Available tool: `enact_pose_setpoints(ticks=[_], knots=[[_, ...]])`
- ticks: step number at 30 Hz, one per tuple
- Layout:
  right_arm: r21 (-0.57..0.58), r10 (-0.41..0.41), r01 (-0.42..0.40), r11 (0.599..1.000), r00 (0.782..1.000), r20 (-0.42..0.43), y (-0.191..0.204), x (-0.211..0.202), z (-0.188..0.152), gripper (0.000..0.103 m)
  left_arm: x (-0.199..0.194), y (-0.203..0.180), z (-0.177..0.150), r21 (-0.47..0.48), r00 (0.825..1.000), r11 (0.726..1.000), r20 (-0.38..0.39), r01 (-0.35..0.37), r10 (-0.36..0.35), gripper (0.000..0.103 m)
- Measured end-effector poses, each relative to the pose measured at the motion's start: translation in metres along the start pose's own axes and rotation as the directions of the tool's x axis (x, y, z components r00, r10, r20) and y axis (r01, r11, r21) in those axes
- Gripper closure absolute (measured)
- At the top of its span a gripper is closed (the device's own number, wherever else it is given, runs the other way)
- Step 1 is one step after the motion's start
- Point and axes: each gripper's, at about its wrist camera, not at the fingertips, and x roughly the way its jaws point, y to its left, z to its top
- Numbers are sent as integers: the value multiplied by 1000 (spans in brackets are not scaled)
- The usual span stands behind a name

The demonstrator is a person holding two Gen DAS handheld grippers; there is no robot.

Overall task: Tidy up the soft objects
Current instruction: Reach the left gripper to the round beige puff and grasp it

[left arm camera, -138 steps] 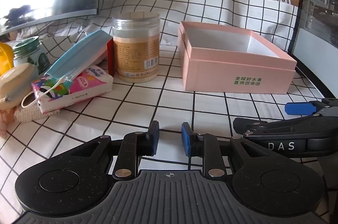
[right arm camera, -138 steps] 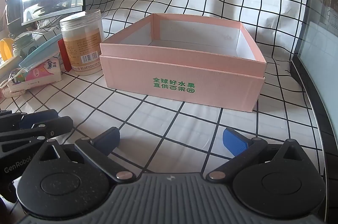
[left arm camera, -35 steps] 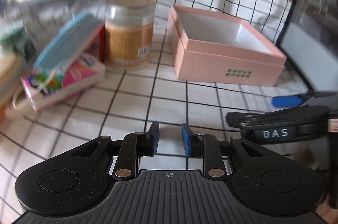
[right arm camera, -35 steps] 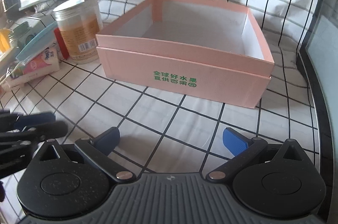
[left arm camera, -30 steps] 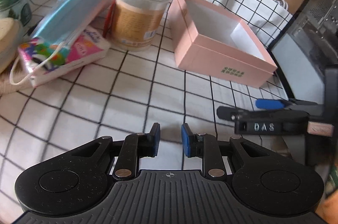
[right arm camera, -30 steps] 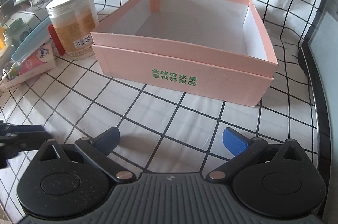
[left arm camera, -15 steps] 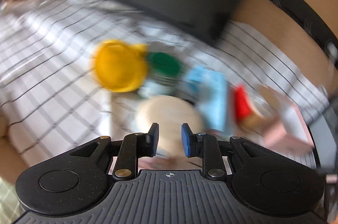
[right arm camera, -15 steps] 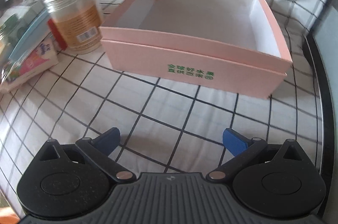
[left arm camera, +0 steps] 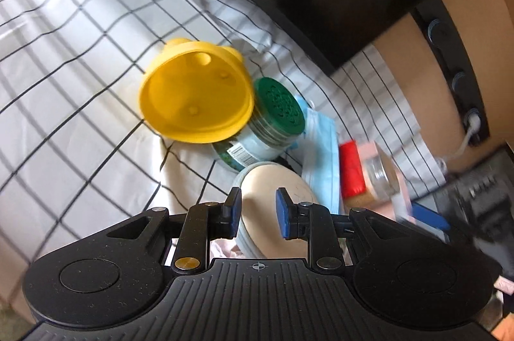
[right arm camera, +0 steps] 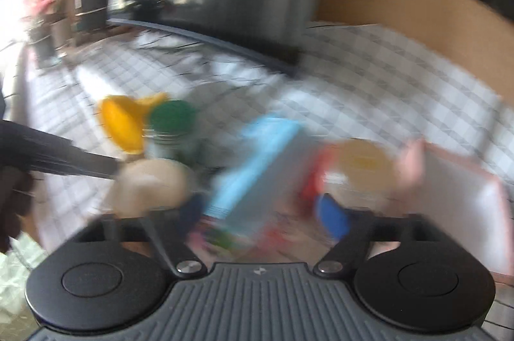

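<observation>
My left claw (left arm camera: 256, 208) has swung away from the pink box and now looks down on the clutter at the far left of the checked worktop (left arm camera: 80, 58). Its 2 blue pads stand a narrow gap apart, as they did 1 second ago, with nothing pinched; the beige round cushion (left arm camera: 273, 190) lies below and beyond that gap, whether touching I cannot tell. Behind the cushion sit the green-lidded jar (left arm camera: 273, 122) and the tipped yellow cup (left arm camera: 196, 96), with the blue face mask (left arm camera: 321, 161) just beside it.

My right claw (right arm camera: 260, 212) has also left the box view and is badly blurred. Its jaws are closing from their widest spread. The mask on the colourful tissue pack (right arm camera: 231, 231) shows between the pads, but I see no firm pinch. The pink box (right arm camera: 465, 196) sits at right.
</observation>
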Motion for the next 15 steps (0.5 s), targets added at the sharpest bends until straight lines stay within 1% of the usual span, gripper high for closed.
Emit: enact_pose_setpoints(ticks=[1, 3, 4, 7, 9, 10, 12, 13, 15], knots=[[-1, 20, -20, 1000, 1000, -18, 10, 9, 4, 64, 2, 4, 3, 16, 1000, 1000, -18, 9, -9, 77], [-5, 44, -44, 999, 998, -55, 22, 25, 6, 65, 9, 10, 7, 30, 998, 999, -53, 20, -18, 77], [-14, 34, -35, 999, 997, -75, 29, 33, 5, 68, 13, 14, 8, 30, 997, 999, -70, 32, -30, 77], [-12, -9, 7, 1000, 990, -142, 35, 50, -4, 74, 19, 28, 11, -5, 992, 996, -80, 94, -94, 73], [13, -7, 9, 1000, 984, -177, 31, 57, -9, 75, 23, 33, 12, -44, 990, 992, -77, 116, -119, 68], [18, -1, 5, 1000, 983, -182, 29, 60, -11, 75, 26, 34, 11, -54, 989, 991, -75, 123, -126, 67], [0, -1, 1, 1000, 986, -165, 32, 56, -16, 75, 31, 34, 7, -68, 988, 989, -67, 131, -136, 61], [-10, 2, -4, 1000, 987, -160, 32, 56, -17, 75, 34, 32, 7, -73, 988, 988, -74, 134, -139, 60], [-8, 8, -10, 1000, 988, -152, 29, 56, -18, 75, 34, 21, 6, -47, 990, 993, -94, 106, -110, 50]])
